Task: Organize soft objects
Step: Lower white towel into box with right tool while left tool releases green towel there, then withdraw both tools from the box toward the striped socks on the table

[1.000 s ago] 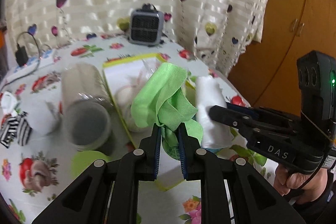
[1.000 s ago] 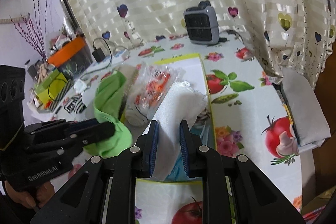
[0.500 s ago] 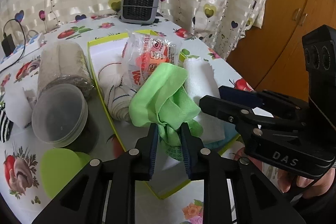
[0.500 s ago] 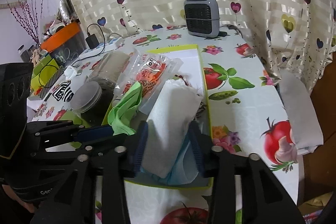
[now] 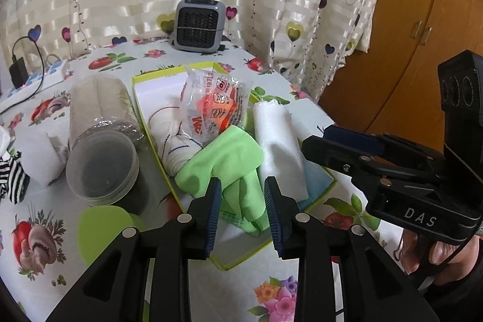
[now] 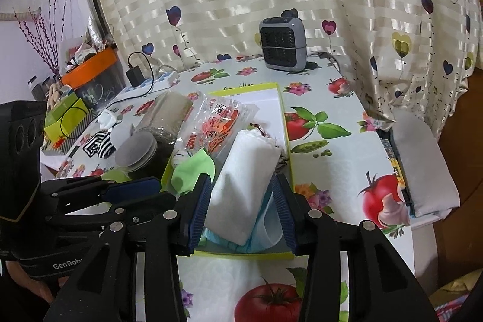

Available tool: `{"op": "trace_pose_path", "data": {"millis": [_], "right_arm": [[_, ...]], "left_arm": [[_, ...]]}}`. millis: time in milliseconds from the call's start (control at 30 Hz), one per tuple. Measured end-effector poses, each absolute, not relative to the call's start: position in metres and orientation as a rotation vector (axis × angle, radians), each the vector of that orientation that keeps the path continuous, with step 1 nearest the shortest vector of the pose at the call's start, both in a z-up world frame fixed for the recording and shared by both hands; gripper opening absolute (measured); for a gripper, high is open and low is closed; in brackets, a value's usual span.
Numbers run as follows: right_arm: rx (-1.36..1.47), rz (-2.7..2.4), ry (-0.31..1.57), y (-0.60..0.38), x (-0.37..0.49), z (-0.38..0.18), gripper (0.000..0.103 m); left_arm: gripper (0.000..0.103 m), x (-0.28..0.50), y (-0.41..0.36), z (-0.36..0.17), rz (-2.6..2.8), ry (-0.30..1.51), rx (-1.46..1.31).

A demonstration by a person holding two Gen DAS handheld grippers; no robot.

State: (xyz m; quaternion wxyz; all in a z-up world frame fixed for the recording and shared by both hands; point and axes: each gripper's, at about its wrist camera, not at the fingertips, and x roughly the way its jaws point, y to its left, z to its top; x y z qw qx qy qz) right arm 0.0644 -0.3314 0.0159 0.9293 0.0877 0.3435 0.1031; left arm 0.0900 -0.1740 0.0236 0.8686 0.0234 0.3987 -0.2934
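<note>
Left tool [image 5: 243, 204] partly spread, jaws just opened off the green cloth [image 5: 225, 163], which sits slack between the blue pads without being pinched. Right tool [image 6: 244, 210] set wide, jaws also recently parted, straddling the rolled white towel [image 6: 246, 177]; left pad just against the roll, right pad standing clear. Both cloths down inside the yellow-edged tray [image 5: 157, 138] on the desk [image 5: 39, 234], towel immediately right of the green cloth, over something pale blue [image 6: 265, 237]. Beyond the left tool's tips: a white rolled cloth with thin stripes [image 5: 173, 141] and a clear packet with orange print [image 5: 211, 107], both in the tray. Left of the left tool, outside the tray: a clear tub lying on its side [image 5: 101, 141], a black-and-white striped piece [image 5: 15, 181] further out.
</note>
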Motion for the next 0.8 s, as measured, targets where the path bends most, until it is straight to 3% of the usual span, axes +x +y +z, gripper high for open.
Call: {"op": "trace_pose_path", "data": {"millis": [800], "right_arm": [[0.155, 0.304, 0.632, -0.295, 0.034, 0.044, 0.044]], "left_arm": [[0.028, 0.055, -0.127, 0.063, -0.486, 0.736, 0.011]]}}
